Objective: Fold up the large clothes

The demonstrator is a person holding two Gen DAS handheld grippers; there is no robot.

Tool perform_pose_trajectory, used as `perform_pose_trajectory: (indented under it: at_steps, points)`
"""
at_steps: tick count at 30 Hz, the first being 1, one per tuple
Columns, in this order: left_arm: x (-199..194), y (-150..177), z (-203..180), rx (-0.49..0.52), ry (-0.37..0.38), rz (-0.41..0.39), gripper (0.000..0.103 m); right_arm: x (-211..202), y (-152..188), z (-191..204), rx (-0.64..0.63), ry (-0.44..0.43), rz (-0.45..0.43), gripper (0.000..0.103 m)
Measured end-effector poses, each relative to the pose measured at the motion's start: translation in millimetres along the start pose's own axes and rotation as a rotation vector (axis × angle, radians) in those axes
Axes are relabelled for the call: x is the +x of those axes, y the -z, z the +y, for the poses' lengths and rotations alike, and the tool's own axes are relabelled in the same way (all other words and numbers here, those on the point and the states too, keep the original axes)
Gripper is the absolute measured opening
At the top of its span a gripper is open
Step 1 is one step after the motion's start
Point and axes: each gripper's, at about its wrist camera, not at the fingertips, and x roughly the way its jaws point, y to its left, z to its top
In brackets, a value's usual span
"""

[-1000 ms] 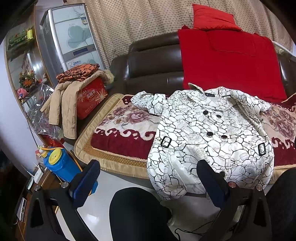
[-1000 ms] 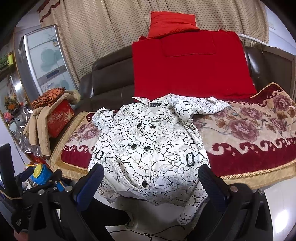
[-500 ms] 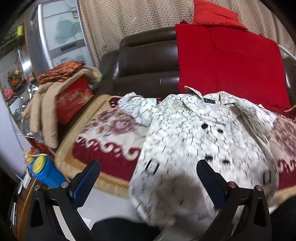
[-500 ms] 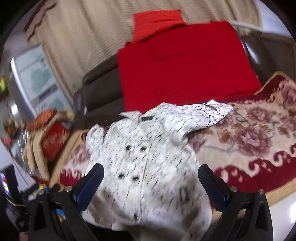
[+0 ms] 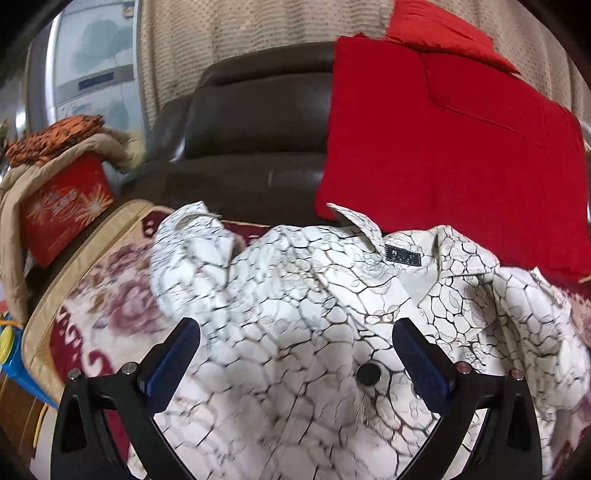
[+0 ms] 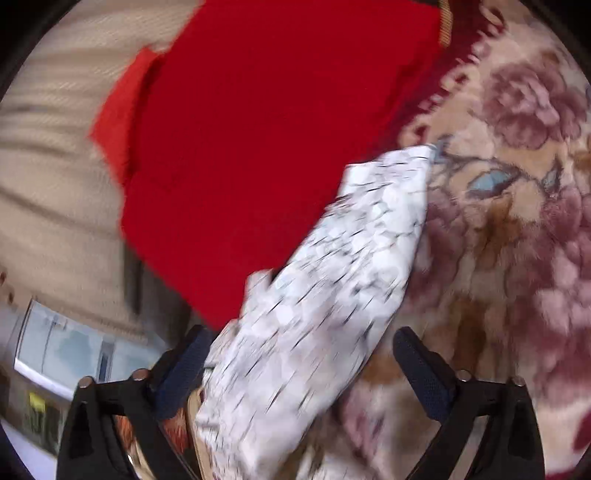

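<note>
A white jacket [image 5: 314, 295] with a black crackle print and black buttons lies face up on the floral sofa blanket [image 5: 110, 295], its collar toward the sofa back. My left gripper [image 5: 295, 354] is open and hovers low over the jacket's chest, left of the button row. In the right wrist view the jacket's sleeve [image 6: 332, 277] stretches away between the open jaws of my right gripper [image 6: 299, 362], which is tilted and close above it. The view is blurred and I cannot tell if the fingers touch the cloth.
A red blanket [image 5: 443, 147] hangs over the brown leather sofa back [image 5: 258, 129], with a red cushion [image 5: 443, 29] on top. A red box [image 5: 62, 210] draped with a beige coat stands at the left. A blue container [image 5: 11, 354] sits on the floor.
Both grippers have moved forward and down toward the jacket. The right gripper has swung right and rolled, and is now over the jacket's sleeve. Both stay open.
</note>
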Motion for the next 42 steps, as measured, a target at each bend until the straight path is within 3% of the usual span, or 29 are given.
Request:
perform_pose_trajectory:
  at_steps: [6, 8, 12, 15, 16, 17, 21, 28, 35, 42]
  points:
    - [28, 8, -13, 0.066, -0.023, 0.03, 0.103, 43, -33, -27, 0.086, 0.111, -0.016, 0.087]
    - [30, 7, -13, 0.079, -0.052, 0.019, 0.103, 55, -46, -35, 0.111, 0.106, -0.025, 0.086]
    - [35, 7, -9, 0.056, -0.035, 0.046, 0.103, 77, -64, -28, 0.058, 0.121, -0.034, 0.078]
    - [39, 7, -8, 0.064, -0.048, 0.045, 0.103, 89, -65, -24, 0.007, 0.172, -0.044, 0.054]
    - [39, 6, -8, 0.061, -0.049, 0.048, 0.103, 91, -67, -24, -0.006, 0.168, -0.039, 0.033]
    - [40, 6, -7, 0.057, -0.048, 0.051, 0.103, 95, -68, -25, -0.013, 0.159, -0.027, 0.027]
    - [36, 4, 1, 0.029, -0.037, 0.05, 0.103, 97, -59, -4, -0.097, 0.154, -0.058, 0.022]
    - [20, 2, 22, -0.008, -0.035, 0.016, 0.103, 69, -13, 86, -0.345, -0.044, -0.105, 0.021]
    - [8, 2, 57, -0.075, -0.053, -0.01, 0.103, 73, 71, 163, -0.579, -0.193, -0.001, 0.021]
    - [-2, -2, 92, -0.135, -0.076, -0.035, 0.103, 89, 157, 197, -0.701, -0.271, 0.144, 0.021]
